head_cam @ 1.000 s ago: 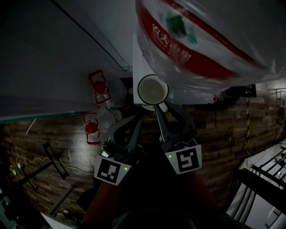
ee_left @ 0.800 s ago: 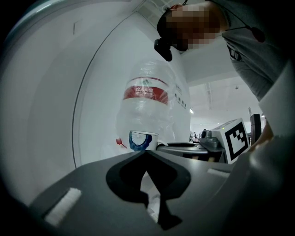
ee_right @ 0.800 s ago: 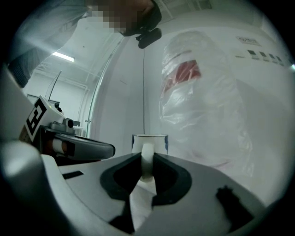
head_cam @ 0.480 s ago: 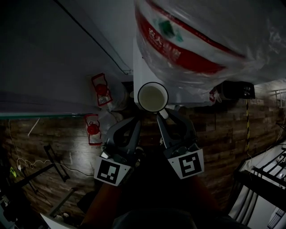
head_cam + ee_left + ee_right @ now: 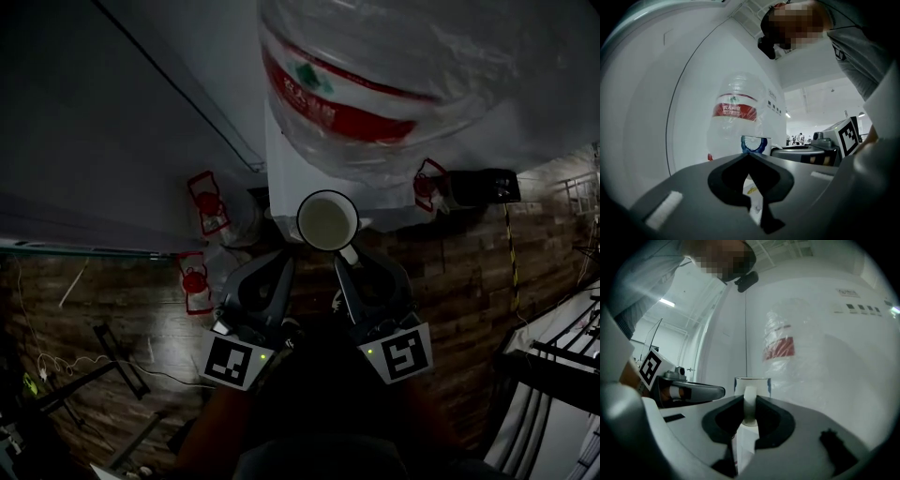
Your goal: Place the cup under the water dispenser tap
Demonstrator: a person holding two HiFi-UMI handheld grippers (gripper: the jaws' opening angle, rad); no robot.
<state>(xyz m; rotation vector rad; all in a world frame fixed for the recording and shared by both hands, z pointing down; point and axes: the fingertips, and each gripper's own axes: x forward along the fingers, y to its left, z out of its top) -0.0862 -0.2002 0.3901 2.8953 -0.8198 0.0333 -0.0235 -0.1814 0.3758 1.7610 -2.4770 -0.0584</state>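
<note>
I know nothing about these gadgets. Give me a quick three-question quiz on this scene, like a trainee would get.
1. True or false: the left gripper holds the cup.
2. Which part of the cup do the right gripper's jaws clamp? A) rim B) handle C) base
3. Fill in: the bottle on top of the dispenser has a ___ label.

Key: 1 false, its jaws are together with nothing between them; 2 B; 3 red.
</note>
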